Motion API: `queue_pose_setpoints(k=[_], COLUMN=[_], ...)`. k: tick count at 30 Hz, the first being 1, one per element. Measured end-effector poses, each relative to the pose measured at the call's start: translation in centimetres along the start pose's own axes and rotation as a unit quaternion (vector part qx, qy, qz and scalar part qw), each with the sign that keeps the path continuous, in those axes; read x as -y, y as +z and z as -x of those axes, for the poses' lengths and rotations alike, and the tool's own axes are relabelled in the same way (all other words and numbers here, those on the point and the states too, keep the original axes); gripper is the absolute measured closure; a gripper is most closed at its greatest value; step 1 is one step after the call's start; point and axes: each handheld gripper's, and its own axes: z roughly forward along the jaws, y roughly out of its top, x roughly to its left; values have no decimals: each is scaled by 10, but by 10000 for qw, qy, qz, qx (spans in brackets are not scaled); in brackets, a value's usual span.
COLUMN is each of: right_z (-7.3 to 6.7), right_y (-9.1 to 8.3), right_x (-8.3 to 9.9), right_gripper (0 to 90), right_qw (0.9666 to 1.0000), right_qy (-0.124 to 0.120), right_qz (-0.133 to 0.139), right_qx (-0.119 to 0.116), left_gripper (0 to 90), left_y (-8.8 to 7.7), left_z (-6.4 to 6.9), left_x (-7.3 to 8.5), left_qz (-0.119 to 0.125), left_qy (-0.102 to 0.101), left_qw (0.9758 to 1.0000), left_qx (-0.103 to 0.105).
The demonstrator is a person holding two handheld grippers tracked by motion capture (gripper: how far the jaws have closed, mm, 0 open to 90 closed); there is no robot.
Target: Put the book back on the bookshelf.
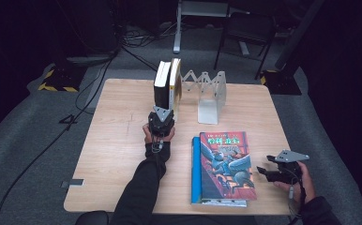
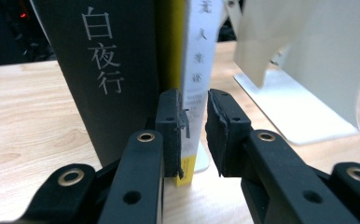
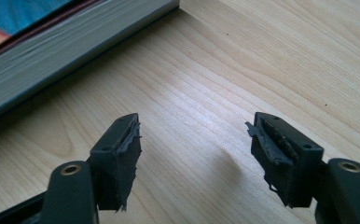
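Two books stand upright at the far middle of the table: a black one [image 1: 162, 84] [image 2: 108, 70] and, to its right, a thin yellow-and-white one [image 1: 175, 82] [image 2: 197, 60]. My left gripper [image 1: 165, 112] [image 2: 194, 135] reaches at them from the near side, and its pads close on the white spine of the thin book. A colourful illustrated book [image 1: 226, 164] [image 3: 52, 51] lies flat on a blue book [image 1: 196, 168]. Just right of this stack, my right gripper [image 1: 262, 172] [image 3: 194, 154] hovers low over bare wood, open and holding nothing.
A pale accordion-style book rack [image 1: 207, 93] [image 2: 308, 70] stands right of the upright books. The wooden table [image 1: 118, 140] has bare surface on its left half. Chairs, stands and cables sit on the dark floor beyond the far edge.
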Motion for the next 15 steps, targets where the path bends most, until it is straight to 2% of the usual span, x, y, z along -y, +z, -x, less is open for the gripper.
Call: queue_pose_setpoints(k=[1, 2, 3, 4, 5, 6, 7, 8, 10, 11, 12, 14, 15], right_z=[0, 0, -1, -2, -2, -2, -3, -3, -4, -4, -5, -7, -7], right_y=[0, 0, -1, 0, 0, 0, 0, 0, 0, 0, -1, -1, -1], right_x=[0, 0, -1, -1, -1, -2, -2, -2, -2, -2, -2, -4, -4], right_gripper=[329, 329, 329, 329, 329, 329, 329, 331, 349, 349, 362, 363, 363], right_qw=[10000, 10000, 10000, 10000, 10000, 10000, 10000, 9999, 9999, 9999, 9998, 9996, 9996], right_qy=[0, -18, -24, -50, -50, -74, -85, -88, -85, -85, -81, -148, -148], right_qz=[0, 4, -10, -1, -1, -2, -1, -9, -14, -14, -3, 37, 37], right_qx=[0, -6, -21, -28, -28, -32, -45, -49, -89, -89, -177, -218, -218], left_gripper=[745, 745, 734, 723, 718, 712, 704, 703, 713, 717, 722, 720, 715], left_y=[0, -3, -10, -14, -14, -22, -25, -25, -36, -36, -43, -52, -52], left_z=[0, 0, -1, -1, -1, -2, -2, -2, -3, -3, -4, -5, -5], left_x=[0, -1, -3, -3, -3, -3, -2, -2, 1, 1, 5, 11, 11], left_qz=[0, -37, -131, -200, -200, -267, -321, -321, -428, -428, -533, -602, -602], left_qy=[0, 139, 464, 586, 586, 769, 849, 849, 1067, 1067, 1299, 1421, 1421], left_qw=[10000, 9999, 9987, 9978, 9978, 9959, 9945, 9945, 9900, 9900, 9853, 9805, 9805], left_qx=[0, 23, 150, 242, 242, 387, 526, 526, 816, 816, 970, 1218, 1218])
